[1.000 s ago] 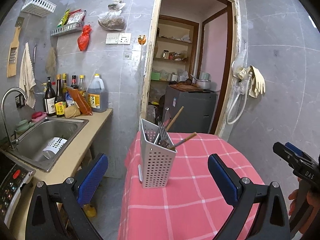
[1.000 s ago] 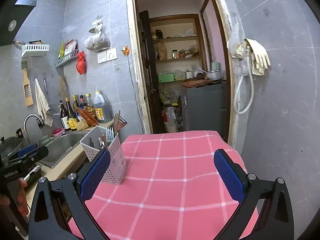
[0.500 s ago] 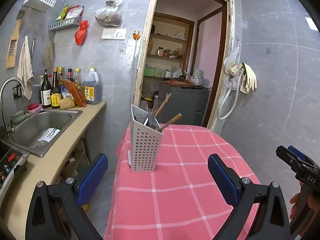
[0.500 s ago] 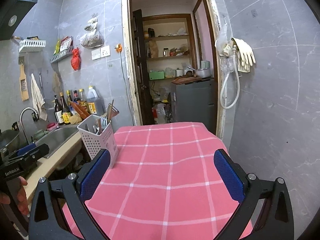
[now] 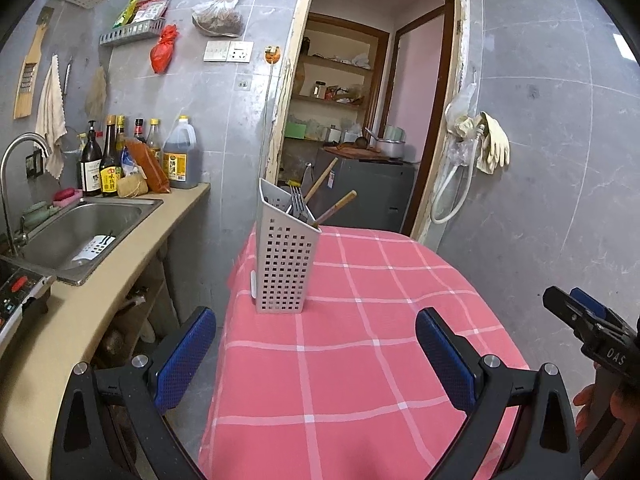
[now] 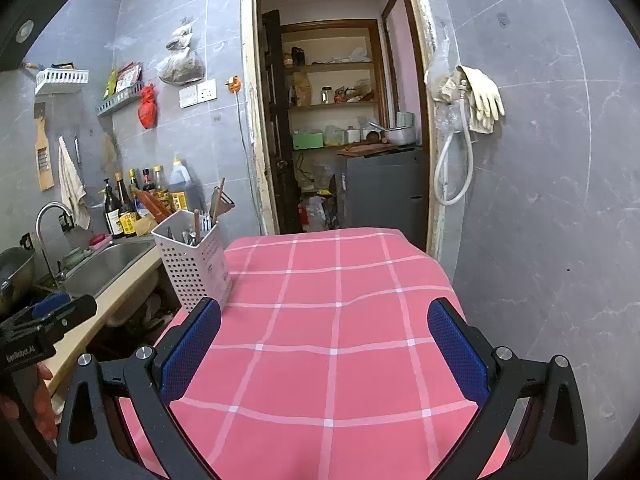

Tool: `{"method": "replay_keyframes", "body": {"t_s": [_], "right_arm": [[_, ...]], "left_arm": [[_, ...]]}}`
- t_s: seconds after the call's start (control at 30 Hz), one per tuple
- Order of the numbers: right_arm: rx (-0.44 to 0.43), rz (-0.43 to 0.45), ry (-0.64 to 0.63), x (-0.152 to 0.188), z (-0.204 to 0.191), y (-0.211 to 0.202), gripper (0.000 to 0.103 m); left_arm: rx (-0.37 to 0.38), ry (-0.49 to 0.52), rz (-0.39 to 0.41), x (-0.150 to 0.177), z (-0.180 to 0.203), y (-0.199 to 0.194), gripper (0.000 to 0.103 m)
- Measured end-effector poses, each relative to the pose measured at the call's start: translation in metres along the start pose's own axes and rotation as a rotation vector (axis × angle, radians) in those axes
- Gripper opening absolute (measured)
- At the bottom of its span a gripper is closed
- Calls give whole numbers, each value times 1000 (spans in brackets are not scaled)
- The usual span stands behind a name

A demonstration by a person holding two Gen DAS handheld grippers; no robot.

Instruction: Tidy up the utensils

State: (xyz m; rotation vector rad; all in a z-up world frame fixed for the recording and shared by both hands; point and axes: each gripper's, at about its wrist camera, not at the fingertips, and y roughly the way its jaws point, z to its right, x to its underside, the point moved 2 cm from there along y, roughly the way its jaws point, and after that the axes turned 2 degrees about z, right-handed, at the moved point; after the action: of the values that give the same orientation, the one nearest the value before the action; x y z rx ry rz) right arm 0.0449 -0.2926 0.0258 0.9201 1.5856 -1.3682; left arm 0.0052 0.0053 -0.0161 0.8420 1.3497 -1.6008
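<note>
utensil holder (image 5: 285, 258) ahead of left tongs (image 5: 316, 354)

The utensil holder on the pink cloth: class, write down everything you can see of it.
The utensil holder is a white, plastic-looking caddy with walls pierced by rows of square holes. It stands upright near the left edge of the pink checked tablecloth, beside the sink counter. A metal fork and wooden handles stick out of its open top. Neither tool touches it.
</note>
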Motion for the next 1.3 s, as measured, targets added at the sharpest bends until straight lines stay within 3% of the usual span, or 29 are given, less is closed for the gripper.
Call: {"method": "replay_keyframes", "body": {"t_s": [1.3], "right_arm": [[-1, -11, 6, 4, 4, 2, 102]], "left_arm": [[17, 19, -14, 2, 7, 4, 101]]}}
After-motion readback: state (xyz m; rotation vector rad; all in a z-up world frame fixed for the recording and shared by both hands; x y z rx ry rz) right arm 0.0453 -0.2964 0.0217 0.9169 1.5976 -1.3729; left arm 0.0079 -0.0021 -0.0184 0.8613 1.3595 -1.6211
